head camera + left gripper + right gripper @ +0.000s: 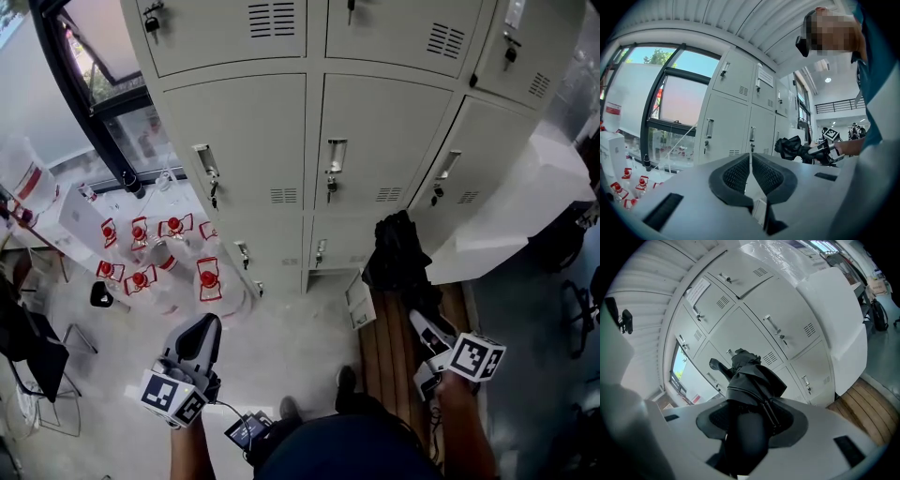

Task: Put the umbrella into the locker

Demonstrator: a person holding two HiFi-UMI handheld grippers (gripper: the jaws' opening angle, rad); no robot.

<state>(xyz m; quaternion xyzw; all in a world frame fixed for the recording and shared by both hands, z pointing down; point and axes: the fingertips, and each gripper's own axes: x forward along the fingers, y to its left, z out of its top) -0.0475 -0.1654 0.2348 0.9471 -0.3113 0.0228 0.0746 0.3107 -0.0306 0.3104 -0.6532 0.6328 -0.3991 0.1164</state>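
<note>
Currently right gripper [752, 420] fingers clamp the umbrella [752, 380], tip toward shut lockers [754, 319] at 12 o'clock; left gripper [751, 173] fingers closed, empty, likely for door-opening.

One umbrella [398, 253], two grippers [200, 337] [422, 330], one wooden bench [382, 361]

We can read no word or number anywhere. The sheet [696, 290] on an upper locker door [712, 306] is too small to read, like the red labels on the containers [208, 278] on the floor [281, 356].
</note>
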